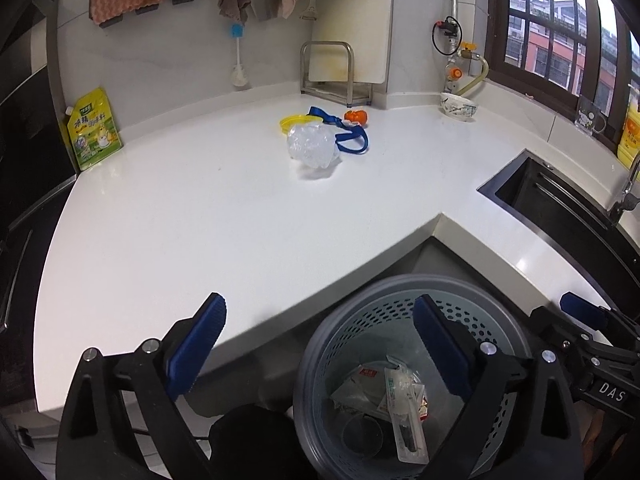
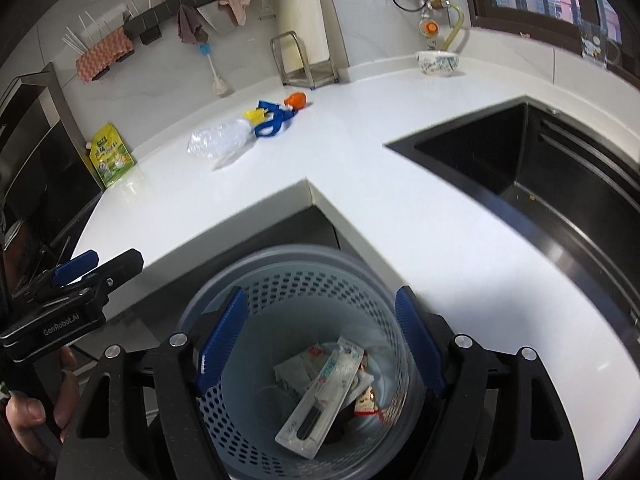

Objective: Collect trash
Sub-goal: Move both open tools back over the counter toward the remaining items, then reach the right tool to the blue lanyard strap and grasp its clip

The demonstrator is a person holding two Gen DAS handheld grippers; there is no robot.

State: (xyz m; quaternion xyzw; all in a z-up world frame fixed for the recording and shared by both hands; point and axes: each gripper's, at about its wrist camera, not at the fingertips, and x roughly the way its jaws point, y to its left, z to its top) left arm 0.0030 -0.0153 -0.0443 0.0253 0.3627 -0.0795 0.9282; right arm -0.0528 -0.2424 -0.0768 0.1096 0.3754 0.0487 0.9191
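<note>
Blue-padded left claw (image 1: 318, 344) and right claw (image 2: 322, 340) both stand wide open, holding nothing. Below them, a perforated grey plastic bin (image 2: 280, 280) contains wrappers (image 2: 320, 384); crumpled clear plastic (image 1: 312, 146) lies on the white table (image 1: 200, 220).

A perforated bin (image 2: 296, 344) stands on the floor in the inner corner of an L-shaped counter (image 1: 224, 216), below its edge. In the bin lie wrappers (image 2: 320, 392) and a long flat packet. Both grippers hang above the bin, the left gripper (image 1: 320, 344) beside the right gripper (image 2: 320, 332). Far back on the counter a crumpled plastic bag (image 1: 312, 146) lies in front of a lid, a strap (image 1: 348, 132) and a small toy (image 1: 356, 117). A pouch (image 1: 94, 128) leans at the far left; a bowl (image 1: 459, 106) sits at the back right, behind the sink (image 2: 540, 184).
</note>
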